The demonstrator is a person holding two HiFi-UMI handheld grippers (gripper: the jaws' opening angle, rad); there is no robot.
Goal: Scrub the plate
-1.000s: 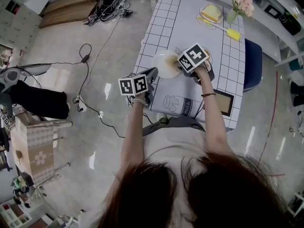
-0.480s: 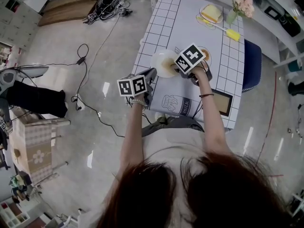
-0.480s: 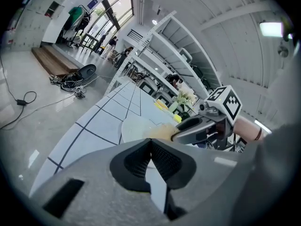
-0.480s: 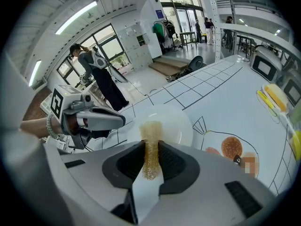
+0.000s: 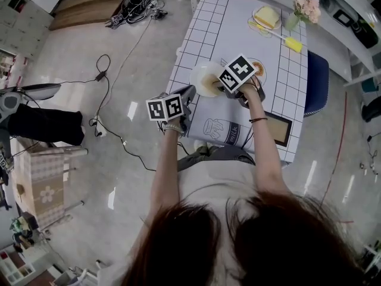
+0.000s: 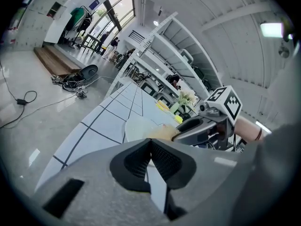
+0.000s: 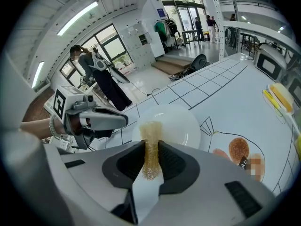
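Note:
A white plate (image 5: 201, 75) lies on the grid-patterned table (image 5: 238, 16), near its left edge. My right gripper (image 5: 219, 88) is shut on a yellowish scrubbing pad (image 7: 150, 134), and the pad's tip rests on the plate (image 7: 181, 126). My left gripper (image 5: 191, 92) reaches in from the left, its jaws closed at the plate's near rim. In the right gripper view the left gripper (image 7: 126, 121) meets the plate's left edge. In the left gripper view the pad (image 6: 162, 132) lies on the plate (image 6: 134, 125) under the right gripper (image 6: 181, 132).
At the table's far end are a dish holding a yellow sponge (image 5: 266, 16), a yellow-headed brush (image 5: 292, 42) and a flower vase (image 5: 302, 6). A dark frame (image 5: 280, 128) lies at the near right. A blue chair (image 5: 317, 76) stands to the right. Cables (image 5: 107, 70) cross the floor, and a person (image 7: 91, 72) stands to the left.
The right gripper has shifted slightly left over the plate with the pad. The left gripper and the plate have hardly moved.

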